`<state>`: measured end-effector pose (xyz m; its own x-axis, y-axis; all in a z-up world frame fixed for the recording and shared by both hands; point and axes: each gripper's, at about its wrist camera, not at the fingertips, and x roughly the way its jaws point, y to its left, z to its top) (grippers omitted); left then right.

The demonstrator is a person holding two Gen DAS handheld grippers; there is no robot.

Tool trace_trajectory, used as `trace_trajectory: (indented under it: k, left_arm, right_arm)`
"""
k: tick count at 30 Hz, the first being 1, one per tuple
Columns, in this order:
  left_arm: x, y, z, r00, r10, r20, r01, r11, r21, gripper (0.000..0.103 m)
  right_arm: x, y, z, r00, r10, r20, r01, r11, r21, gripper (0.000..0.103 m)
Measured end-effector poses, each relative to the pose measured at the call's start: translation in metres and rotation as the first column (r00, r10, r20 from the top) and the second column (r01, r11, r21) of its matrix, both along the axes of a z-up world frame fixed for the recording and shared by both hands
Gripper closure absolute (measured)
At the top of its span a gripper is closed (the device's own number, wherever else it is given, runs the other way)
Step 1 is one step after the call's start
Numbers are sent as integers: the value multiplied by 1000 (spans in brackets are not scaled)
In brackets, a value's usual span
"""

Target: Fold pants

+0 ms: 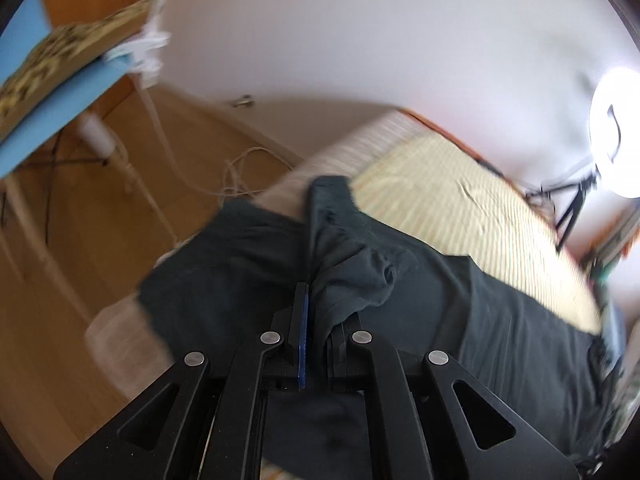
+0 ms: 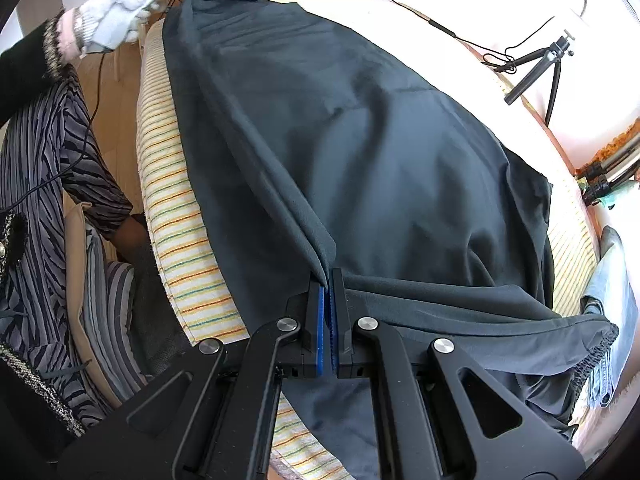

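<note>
**Both grippers clamped on the dark pants over the striped bed**

Left wrist view, left to right. A blue table [image 1: 52,120] carrying a patterned board stands at the far left above the wooden floor [image 1: 120,208], with white cords [image 1: 240,172] lying on the floor beside it. The left gripper [image 1: 316,312] occupies the lower centre. Its fingers are closed on a bunched fold of the pants [image 1: 460,300]; a blue pad shows on the left finger, and cloth covers the right finger. The pants spread from the bed's near-left corner toward the right, lying on the striped bed cover [image 1: 460,208]. A ring light [image 1: 616,136] glows at the far right on a stand. This view is blurred.

Right wrist view, left to right. A gloved hand [image 2: 116,16] at the upper left holds the left gripper, which is only partly seen and grips the far end of the pants [image 2: 380,140]. The person's striped clothing [image 2: 44,152] fills the left edge. The striped bed cover [image 2: 176,208] runs beside it. The right gripper [image 2: 328,292] sits at lower centre, its blue pads pressed together on a fold edge of the pants. The fabric stretches taut between the two grippers and drapes across the bed. A small tripod [image 2: 540,68] stands at the upper right, and light blue jeans [image 2: 608,280] lie at the right edge, just beside the pants' gathered waistband.
</note>
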<state>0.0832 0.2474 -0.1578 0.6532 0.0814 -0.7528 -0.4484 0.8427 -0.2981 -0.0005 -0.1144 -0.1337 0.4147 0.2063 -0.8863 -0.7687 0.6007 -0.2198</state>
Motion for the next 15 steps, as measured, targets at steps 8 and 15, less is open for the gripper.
trace_trajectory:
  k: [8,15]
  left_arm:
    - [-13,15,-6,998,57,-18,-57,998,1,78]
    - [22,-43,1,985,-114,-129,148,944,293,54]
  right_arm:
    - [0,3,-2,1000,2,6,-2,1000,7,101]
    - [1,-3,0,1000,-24,-10,24,999,33,101]
